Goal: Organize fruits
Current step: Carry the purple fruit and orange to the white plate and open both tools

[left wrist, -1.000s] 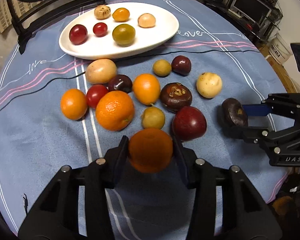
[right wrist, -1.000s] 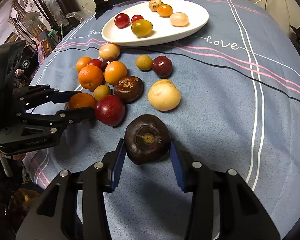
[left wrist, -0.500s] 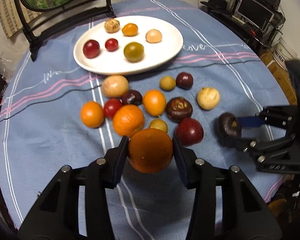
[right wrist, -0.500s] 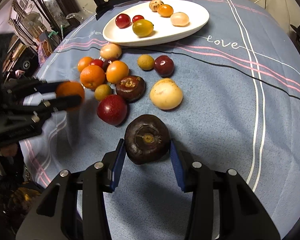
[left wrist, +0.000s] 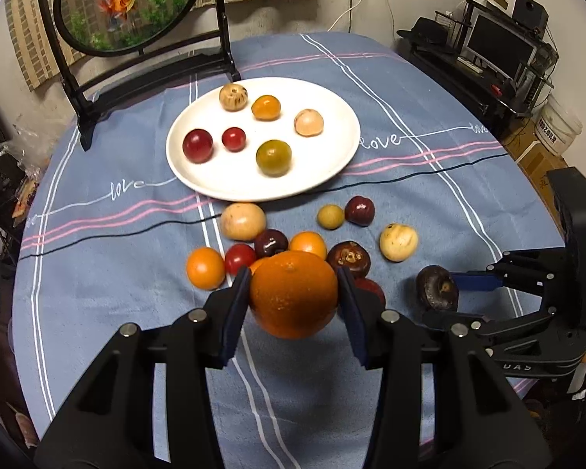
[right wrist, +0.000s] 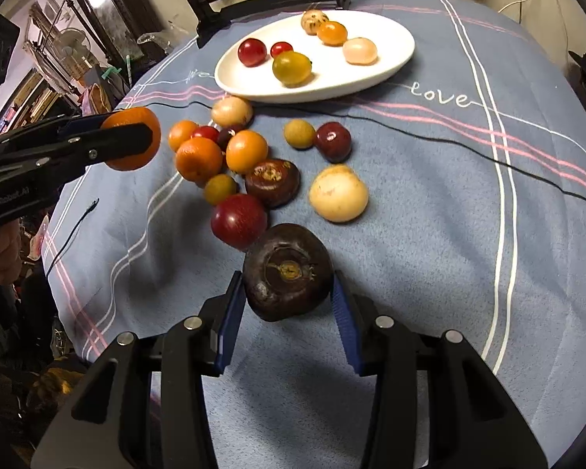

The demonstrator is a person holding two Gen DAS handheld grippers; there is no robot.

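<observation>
A round desk (left wrist: pixel 429 125) carries everything, covered by a blue cloth with white and pink stripes, a thin black line and the word "love" stitched on it. The white plate (left wrist: pixel 332 164) lies on the cloth toward the far side. Behind the plate stands a black frame (left wrist: pixel 97 90) holding an oval picture. Just in front of the plate a loose cluster of fruit (right wrist: pixel 250 172) rests on the cloth: oranges, small red and dark fruits, and two pale yellow ones. A pale round fruit (left wrist: pixel 397 242) lies apart, in front of the plate's right edge.
</observation>
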